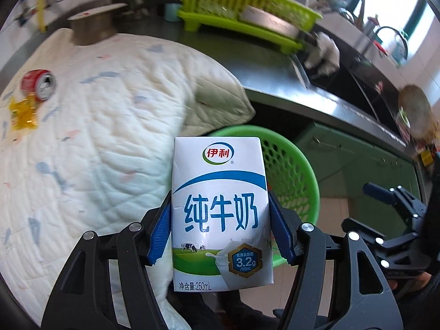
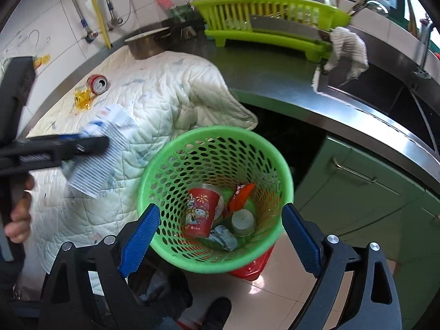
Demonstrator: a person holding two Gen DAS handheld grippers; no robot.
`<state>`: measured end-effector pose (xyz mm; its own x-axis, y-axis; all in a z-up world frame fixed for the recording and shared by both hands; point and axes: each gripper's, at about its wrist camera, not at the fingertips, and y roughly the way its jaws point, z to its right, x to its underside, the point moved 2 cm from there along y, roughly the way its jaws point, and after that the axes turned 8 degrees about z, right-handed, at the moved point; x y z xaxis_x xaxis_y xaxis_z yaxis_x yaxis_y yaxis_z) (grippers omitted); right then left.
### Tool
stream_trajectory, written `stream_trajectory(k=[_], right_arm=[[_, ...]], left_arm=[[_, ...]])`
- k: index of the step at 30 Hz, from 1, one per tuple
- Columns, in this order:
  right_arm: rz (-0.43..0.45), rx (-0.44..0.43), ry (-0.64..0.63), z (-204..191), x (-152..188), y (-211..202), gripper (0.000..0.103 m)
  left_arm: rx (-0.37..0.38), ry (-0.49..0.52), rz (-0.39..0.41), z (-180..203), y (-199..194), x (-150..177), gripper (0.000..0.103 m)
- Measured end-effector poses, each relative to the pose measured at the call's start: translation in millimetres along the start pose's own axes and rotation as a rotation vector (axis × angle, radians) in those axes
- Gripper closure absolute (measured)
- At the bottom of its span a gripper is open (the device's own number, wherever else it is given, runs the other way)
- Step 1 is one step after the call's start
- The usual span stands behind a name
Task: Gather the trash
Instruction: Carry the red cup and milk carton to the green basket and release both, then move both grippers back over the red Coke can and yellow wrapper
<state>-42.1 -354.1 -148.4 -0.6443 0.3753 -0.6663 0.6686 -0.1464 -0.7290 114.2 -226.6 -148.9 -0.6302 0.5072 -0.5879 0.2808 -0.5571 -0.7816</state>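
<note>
My left gripper (image 1: 220,228) is shut on a white and blue milk carton (image 1: 220,214) and holds it upright in the air, in front of the green basket (image 1: 299,170). In the right wrist view the carton (image 2: 99,148) hangs over the quilt, left of the basket (image 2: 247,134). My right gripper (image 2: 220,236) is open and empty, just above the basket's near rim. The basket holds a red paper cup (image 2: 202,211), an orange wrapper (image 2: 240,195) and a small cup (image 2: 243,221). A red soda can (image 1: 40,84) and a yellow wrapper (image 1: 23,112) lie on the quilt.
A white quilted cloth (image 1: 96,137) covers the steel counter (image 2: 275,79). A lime dish rack (image 2: 269,19), a metal pot (image 2: 148,42), a rag (image 2: 346,52) and a sink (image 2: 385,88) sit behind. Green cabinets (image 2: 371,192) and a tiled floor lie below.
</note>
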Motion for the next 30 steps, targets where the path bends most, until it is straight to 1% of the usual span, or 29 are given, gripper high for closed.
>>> stream_trajectory(k=[2,7,8,9,10,14,20,30], right_arm=[[0.005,0.004,0.014,4.3,1.8,-6.9,0.016],[0.024,0.02,0.026,14.7,6.3,-21.2,0.015],[0.027,0.023,0.029,16.7,7.0,-23.6,0.015],[0.031,0.025,0.032,18.5,7.7,-26.0,0.015],[0.036,0.028,0.038,21.3,8.1,-28.6,0.015],[0.045,0.028,0.051,27.8,8.9,-33.1,0.015],[0.052,0.012,0.043,24.6,4.9,-31.4,0.015],[0.049,-0.043,-0.012,-5.0,-10.8,-13.5,0.015]], left_arm=[[0.031,0.005,-0.029,12.0,11.2,2.2,0.039],[0.066,0.039,-0.06,41.0,26.9,7.4,0.037],[0.062,0.046,-0.064,45.7,28.9,8.2,0.035],[0.064,0.049,-0.065,48.4,29.6,8.5,0.028],[0.07,0.049,-0.062,51.4,29.6,8.6,0.024],[0.077,0.049,-0.057,55.7,28.4,7.7,0.024],[0.06,0.009,-0.045,40.2,20.2,6.1,0.024],[-0.018,-0.087,-0.002,-12.7,-3.2,5.4,0.02]])
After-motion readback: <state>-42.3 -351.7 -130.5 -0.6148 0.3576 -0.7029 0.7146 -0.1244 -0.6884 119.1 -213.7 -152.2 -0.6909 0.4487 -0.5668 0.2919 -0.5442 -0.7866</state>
